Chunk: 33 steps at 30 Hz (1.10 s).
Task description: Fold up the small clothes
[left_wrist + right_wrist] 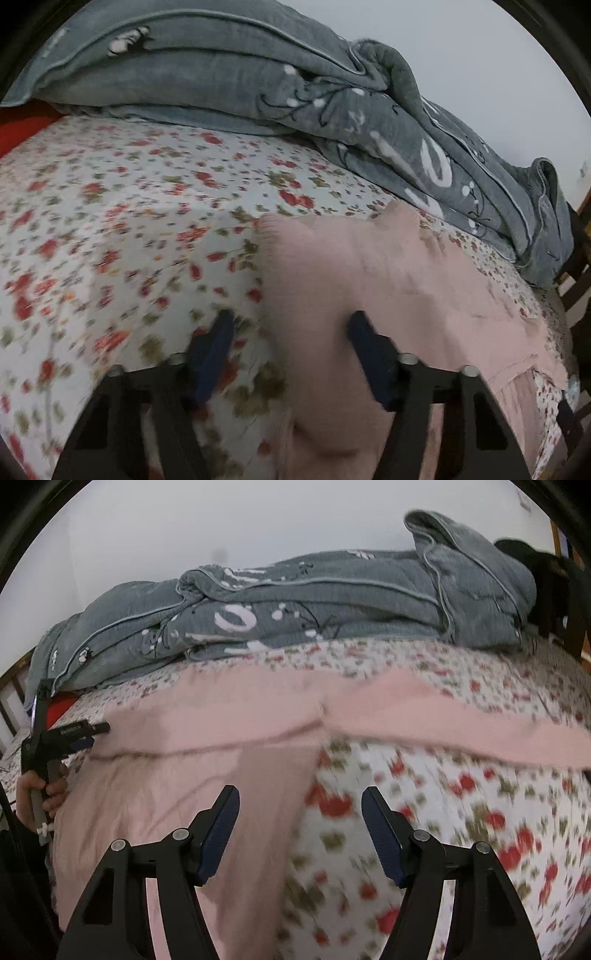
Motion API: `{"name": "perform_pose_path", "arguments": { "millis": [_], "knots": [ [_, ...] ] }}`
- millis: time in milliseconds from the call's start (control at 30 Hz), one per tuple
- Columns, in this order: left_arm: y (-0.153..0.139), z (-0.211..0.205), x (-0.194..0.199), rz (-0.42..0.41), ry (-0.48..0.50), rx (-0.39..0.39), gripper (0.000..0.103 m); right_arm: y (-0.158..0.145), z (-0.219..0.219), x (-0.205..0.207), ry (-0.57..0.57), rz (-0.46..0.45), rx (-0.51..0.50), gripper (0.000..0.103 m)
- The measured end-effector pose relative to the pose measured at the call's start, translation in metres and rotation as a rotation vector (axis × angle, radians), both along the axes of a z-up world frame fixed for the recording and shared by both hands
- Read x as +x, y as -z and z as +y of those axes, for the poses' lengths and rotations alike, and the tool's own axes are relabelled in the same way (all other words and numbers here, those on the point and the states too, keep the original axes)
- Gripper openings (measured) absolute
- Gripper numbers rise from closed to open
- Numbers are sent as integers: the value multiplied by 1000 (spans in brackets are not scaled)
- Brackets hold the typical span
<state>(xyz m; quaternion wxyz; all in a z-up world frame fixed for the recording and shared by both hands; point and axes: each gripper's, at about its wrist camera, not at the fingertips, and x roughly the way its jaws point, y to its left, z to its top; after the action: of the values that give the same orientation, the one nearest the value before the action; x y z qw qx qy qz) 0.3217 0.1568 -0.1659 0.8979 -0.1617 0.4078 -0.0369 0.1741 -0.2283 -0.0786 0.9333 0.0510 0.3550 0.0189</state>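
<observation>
A pale pink garment [369, 280] lies spread flat on the floral bed sheet [122, 229]. In the right wrist view it [192, 746] covers the left and middle, with a sleeve [461, 720] stretched out to the right. My left gripper [291, 321] is open and empty, hovering over the garment's left edge. It also shows in the right wrist view [94, 734], held in a hand at the garment's left side. My right gripper [300, 797] is open and empty above the garment's right edge, where pink cloth meets the sheet.
A grey blanket [258, 74] with white print is bunched along the far side of the bed, and shows in the right wrist view [295, 602]. A wooden bed frame [576, 627] stands at the far right. A red item [22, 129] lies at the far left.
</observation>
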Motion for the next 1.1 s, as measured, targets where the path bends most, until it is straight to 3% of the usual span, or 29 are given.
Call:
{"name": "perform_pose_path", "arguments": {
  "millis": [33, 67, 233, 333, 400, 500, 633, 800, 833, 900, 1100],
  "knots": [
    [1, -2, 4, -8, 39, -20, 15, -2, 3, 6, 1, -9, -4, 69],
    [-1, -3, 4, -29, 54, -25, 13, -4, 6, 13, 3, -13, -18, 68],
    [-14, -2, 4, -138, 62, 19, 13, -6, 14, 51, 19, -8, -59, 62],
    [-3, 0, 7, -126, 71, 0, 14, 1, 20, 73, 28, 13, -86, 52],
    [-2, -1, 10, -91, 75, 15, 18, 14, 26, 89, 27, 59, -120, 30],
    [-5, -4, 5, -108, 89, 44, 26, 41, 30, 108, 39, 159, -150, 14],
    [-6, -12, 1, -97, 105, 101, 41, 40, 33, 102, 38, 154, -188, 14],
    [-7, -20, -2, -99, 106, 158, 52, 24, 18, 68, 51, 94, -199, 19],
    [-7, -21, -2, -100, 108, 167, 57, 21, 10, 59, 71, 81, -188, 22],
    [-7, -23, -3, -103, 106, 181, 59, 15, -17, 38, 127, 54, -137, 38],
    [-8, -21, -15, -108, 63, 205, 74, 7, -98, -17, 304, 15, -114, 45]
  ]
}}
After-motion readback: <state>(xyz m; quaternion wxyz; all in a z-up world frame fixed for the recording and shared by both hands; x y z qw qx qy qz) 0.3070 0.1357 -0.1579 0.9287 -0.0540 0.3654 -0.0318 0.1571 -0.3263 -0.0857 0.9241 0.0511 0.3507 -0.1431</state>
